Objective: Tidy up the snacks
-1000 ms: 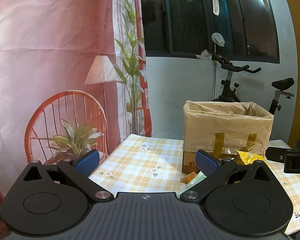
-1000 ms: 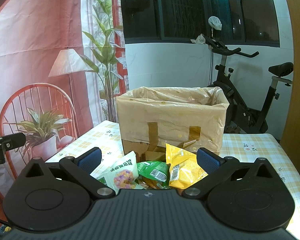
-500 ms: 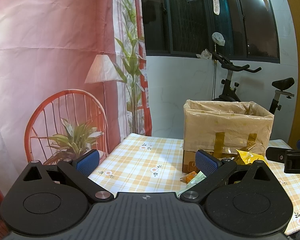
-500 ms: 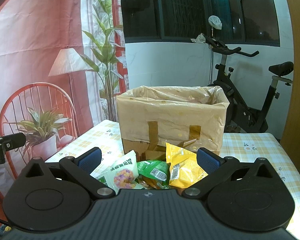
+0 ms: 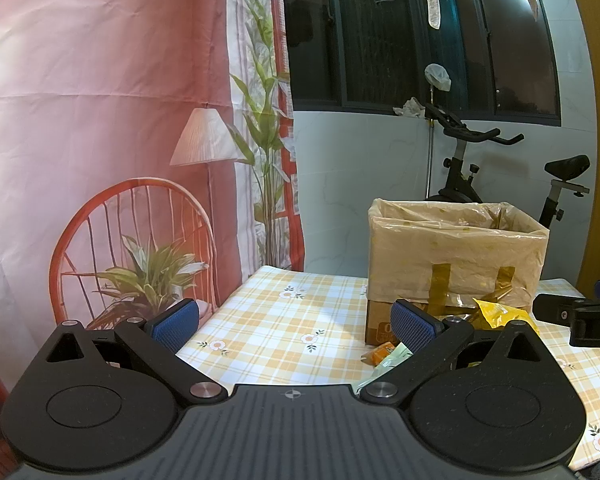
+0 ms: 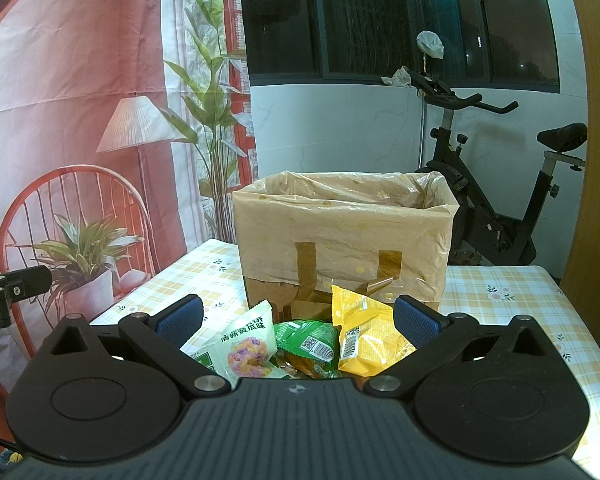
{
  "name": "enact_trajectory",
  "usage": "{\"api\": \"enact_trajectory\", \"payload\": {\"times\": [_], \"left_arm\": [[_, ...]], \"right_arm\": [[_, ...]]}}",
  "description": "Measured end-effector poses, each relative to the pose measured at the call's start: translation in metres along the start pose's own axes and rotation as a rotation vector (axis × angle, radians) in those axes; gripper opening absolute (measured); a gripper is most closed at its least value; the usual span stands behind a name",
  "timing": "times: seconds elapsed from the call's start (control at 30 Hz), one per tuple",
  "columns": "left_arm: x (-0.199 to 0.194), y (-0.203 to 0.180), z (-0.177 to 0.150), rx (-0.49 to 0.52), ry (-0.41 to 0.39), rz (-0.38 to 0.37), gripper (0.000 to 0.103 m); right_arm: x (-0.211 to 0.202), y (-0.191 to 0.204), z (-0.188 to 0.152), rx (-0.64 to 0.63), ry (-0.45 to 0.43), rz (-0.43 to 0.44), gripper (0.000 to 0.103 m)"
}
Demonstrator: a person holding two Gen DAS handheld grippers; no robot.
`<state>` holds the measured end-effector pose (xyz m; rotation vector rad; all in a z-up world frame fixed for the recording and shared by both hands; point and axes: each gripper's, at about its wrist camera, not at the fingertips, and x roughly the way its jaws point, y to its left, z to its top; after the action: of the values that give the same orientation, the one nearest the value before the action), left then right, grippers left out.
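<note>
Left wrist view: the left gripper, matte black with ribbed blue pads, hangs level above a yellow-and-white checked tablecloth printed with small flowers, its jaws spread wide and holding nothing. Right of centre stands a cardboard box lined with crinkled, translucent tan plastic and strapped with brown tape. At its foot, low in the frame, a yellow packet and an orange one lie partly hidden behind the right finger. The other tool's black body pokes in at the right edge.

Right wrist view: the right gripper is likewise held level with jaws wide apart, empty. Between its fingers, at lower centre, glossy snack packets sit heaped on the cloth just in front of the box: from left, a pale green-and-white pouch, a dark green wrapper and a puffy yellow bag. A black exercise bike stands behind at right.
</note>
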<state>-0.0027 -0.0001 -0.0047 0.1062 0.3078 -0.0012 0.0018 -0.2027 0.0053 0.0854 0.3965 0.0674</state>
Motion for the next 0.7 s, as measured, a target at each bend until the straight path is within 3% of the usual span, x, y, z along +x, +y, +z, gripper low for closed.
{"api": "enact_trajectory", "payload": {"times": [0.47, 0.7], "left_arm": [[0.003, 0.003, -0.004, -0.010, -0.003, 0.017, 0.103], [0.016, 0.003, -0.011, -0.035, 0.005, 0.024, 0.103]], "right_arm": [[0.001, -0.002, 0.004, -0.002, -0.002, -0.002, 0.103], [0.006, -0.011, -0.016, -0.011, -0.019, -0.028, 0.103]]}}
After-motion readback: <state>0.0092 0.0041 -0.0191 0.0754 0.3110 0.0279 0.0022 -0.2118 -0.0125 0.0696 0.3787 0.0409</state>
